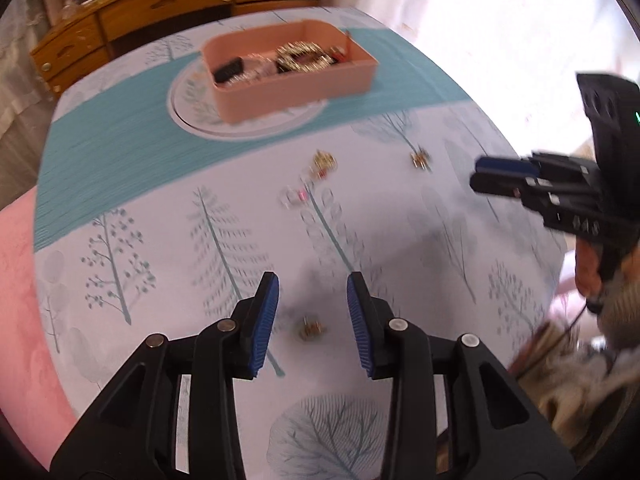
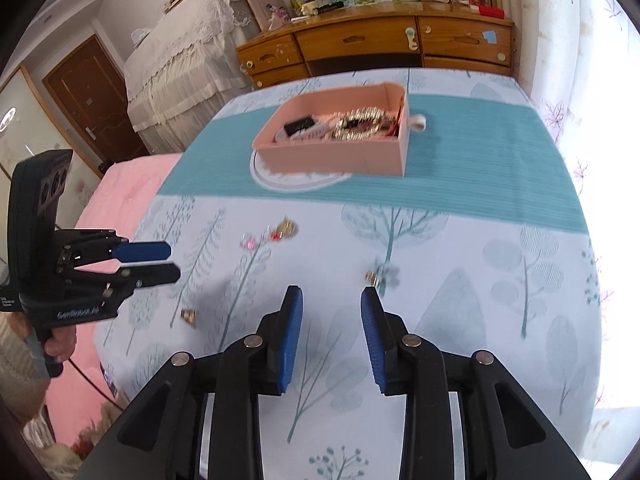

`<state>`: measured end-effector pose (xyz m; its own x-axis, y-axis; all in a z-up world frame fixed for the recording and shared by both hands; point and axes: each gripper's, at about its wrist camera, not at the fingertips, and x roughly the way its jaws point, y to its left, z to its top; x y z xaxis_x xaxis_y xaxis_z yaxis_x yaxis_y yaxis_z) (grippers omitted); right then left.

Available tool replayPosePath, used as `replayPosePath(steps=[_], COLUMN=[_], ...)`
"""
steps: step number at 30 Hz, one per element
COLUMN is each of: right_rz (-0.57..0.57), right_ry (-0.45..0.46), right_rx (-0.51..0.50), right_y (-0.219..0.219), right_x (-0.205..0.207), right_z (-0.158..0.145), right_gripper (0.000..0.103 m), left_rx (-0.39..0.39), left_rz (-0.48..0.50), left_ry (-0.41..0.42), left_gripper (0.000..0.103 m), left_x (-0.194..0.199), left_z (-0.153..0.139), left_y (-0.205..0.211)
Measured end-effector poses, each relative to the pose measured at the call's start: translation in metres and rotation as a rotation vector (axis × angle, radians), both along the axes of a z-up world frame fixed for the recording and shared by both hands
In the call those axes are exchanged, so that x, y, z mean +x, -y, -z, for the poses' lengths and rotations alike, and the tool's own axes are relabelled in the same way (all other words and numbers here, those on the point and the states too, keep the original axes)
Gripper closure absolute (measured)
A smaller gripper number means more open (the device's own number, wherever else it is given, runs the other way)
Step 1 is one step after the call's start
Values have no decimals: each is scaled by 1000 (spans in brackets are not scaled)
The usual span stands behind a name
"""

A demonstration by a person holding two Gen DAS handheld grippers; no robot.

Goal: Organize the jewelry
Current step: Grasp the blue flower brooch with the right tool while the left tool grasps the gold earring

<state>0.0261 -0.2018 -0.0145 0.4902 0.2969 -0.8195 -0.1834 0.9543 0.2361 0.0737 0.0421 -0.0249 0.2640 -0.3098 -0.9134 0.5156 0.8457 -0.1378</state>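
Left wrist view: the left gripper [image 1: 312,304] hangs over the tree-print tablecloth [image 1: 160,240] with its fingers [image 1: 264,320] spread and nothing between them. A small gold earring [image 1: 311,328] lies on the cloth just below the gap. Farther off lie a gold-and-red piece [image 1: 324,164], a clear pink piece [image 1: 295,197] and another gold piece [image 1: 420,159]. The pink box [image 1: 296,92], already holding jewelry, sits on a white plate [image 1: 192,116]. The right gripper [image 1: 508,178] shows at the right edge.

Right wrist view: the right gripper's fingers [image 2: 291,336] are also apart and empty, with a small gold piece [image 2: 376,276] just ahead of the right finger. The left gripper [image 2: 160,262] shows from the side, slightly parted.

Risk: the pieces are tiny and flat, so closing fingers could pinch cloth or flick a piece away; the motion blur suggests haste, which worsens aim.
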Motion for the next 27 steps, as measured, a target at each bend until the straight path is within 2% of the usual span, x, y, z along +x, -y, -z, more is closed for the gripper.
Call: replayPosePath(steps=[5, 8, 13, 23, 24, 26, 27], right_rz=[-13, -5, 7, 12, 14, 18, 17], right_ry=[-28, -58, -75, -82, -78, -63, -54], right_rx=[-9, 2, 5, -15, -28, -61, -77], right_y=[-4, -3, -1, 0, 0, 0, 0], right_x=[-14, -15, -14, 0, 3, 8, 11], right_z=[15, 26, 32, 39, 41, 41, 42], right_gripper=[73, 73, 73, 73, 73, 73, 73], left_rx=[35, 81, 148, 115, 108, 91, 87], left_rz=[94, 136, 157, 161, 161, 150, 146], left_ry=[-3, 13, 37, 80, 82, 81, 81], left_gripper=[70, 70, 70, 70, 71, 84, 86], left_x=[-24, -30, -26, -14, -16, -16, -18], left_z=[19, 30, 45, 47, 46, 46, 46], left_y=[-4, -1, 3, 10, 11, 14, 16])
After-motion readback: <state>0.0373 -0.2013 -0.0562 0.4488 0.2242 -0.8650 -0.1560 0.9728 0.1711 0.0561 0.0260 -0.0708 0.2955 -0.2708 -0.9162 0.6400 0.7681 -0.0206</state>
